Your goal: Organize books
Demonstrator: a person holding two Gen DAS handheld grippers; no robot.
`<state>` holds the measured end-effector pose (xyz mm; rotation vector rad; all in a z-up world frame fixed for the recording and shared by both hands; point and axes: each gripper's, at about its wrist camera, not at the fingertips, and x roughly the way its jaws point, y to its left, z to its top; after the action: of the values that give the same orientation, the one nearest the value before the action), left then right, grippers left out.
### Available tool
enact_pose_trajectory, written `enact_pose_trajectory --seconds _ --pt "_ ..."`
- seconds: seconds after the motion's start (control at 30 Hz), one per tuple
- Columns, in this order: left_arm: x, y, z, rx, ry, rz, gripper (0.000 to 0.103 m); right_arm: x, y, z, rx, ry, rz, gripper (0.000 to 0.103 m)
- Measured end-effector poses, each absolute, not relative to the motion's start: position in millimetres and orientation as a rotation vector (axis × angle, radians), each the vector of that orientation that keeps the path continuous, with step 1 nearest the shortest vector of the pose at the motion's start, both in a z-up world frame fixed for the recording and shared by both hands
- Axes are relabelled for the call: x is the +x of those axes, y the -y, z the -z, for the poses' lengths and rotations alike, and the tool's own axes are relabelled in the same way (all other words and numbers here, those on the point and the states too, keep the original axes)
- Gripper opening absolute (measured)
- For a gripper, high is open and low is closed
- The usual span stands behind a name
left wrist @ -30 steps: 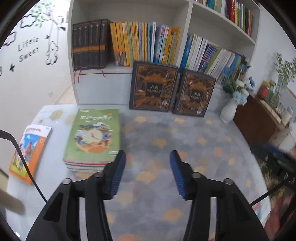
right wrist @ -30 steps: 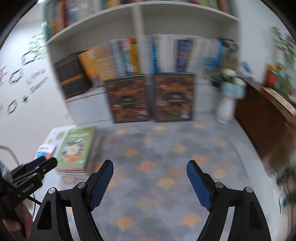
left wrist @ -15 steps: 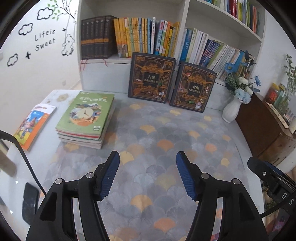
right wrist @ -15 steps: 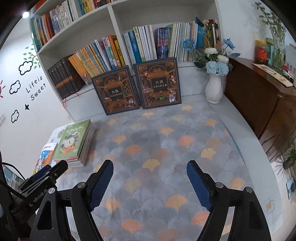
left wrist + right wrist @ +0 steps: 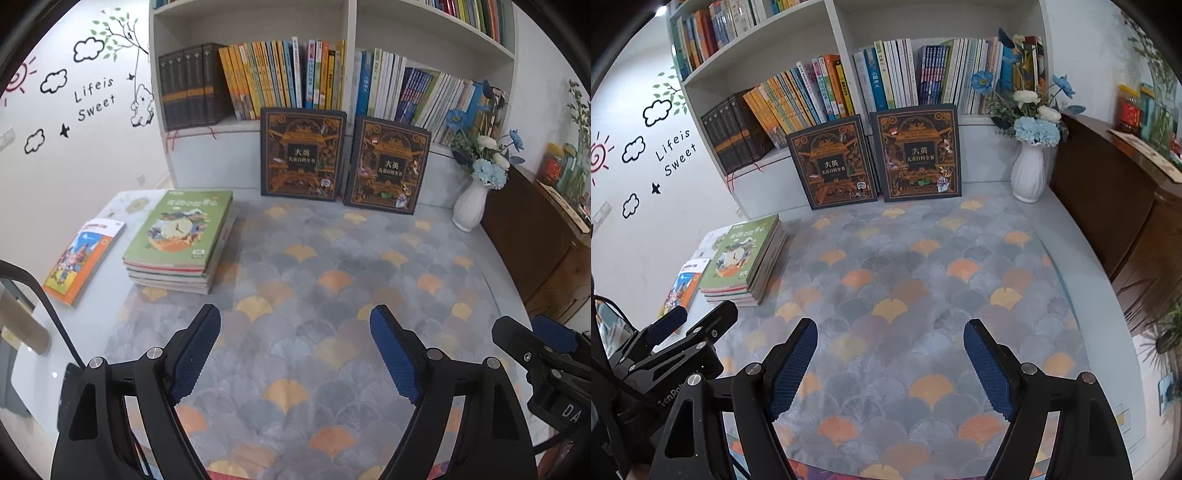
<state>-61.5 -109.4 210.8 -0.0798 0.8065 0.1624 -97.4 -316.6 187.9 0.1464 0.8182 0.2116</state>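
Note:
A stack of books with a green cover on top [image 5: 181, 236] [image 5: 744, 254] lies at the left of the patterned table mat [image 5: 332, 295]. An orange-edged book [image 5: 83, 254] [image 5: 683, 282] lies flat beside the stack, further left. Two dark ornate books [image 5: 303, 155] [image 5: 388, 166] [image 5: 833, 160] [image 5: 919, 151] lean upright against the white bookshelf [image 5: 214, 155]. My left gripper [image 5: 295, 350] hangs over the near part of the mat, its jaws opening with nothing between them. My right gripper [image 5: 890, 362] stands open and empty to its right.
A white vase with blue and white flowers [image 5: 471, 203] [image 5: 1030, 170] stands at the back right. A dark wooden cabinet [image 5: 535, 240] [image 5: 1115, 206] borders the table's right side. The shelf compartments are packed with upright books [image 5: 280, 81].
Both grippers drew back from the shelf, so the stack and leaning books look further away. The left jaws spread wider apart. The right jaws kept their width.

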Motion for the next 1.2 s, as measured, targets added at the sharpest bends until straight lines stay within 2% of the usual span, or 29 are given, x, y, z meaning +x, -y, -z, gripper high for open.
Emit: enact_pose_trajectory --seconds 0.17,0.27,0.47,1.2 --pt "-63 120 -211 -0.057 -0.797 -0.156 0.083 -97 322 -185 0.147 -0.824 -0.208 0.08" --pt "-62 122 -207 -0.061 -0.809 -0.151 0.088 -96 324 -183 0.149 -0.839 -0.202 0.08" --pt "-58 116 -188 -0.112 -0.893 -0.162 0.088 -94 322 -172 0.124 -0.886 -0.194 0.08" --pt "-59 117 -183 -0.06 -0.924 -0.147 0.088 -89 321 -163 0.11 -0.916 -0.225 0.08"
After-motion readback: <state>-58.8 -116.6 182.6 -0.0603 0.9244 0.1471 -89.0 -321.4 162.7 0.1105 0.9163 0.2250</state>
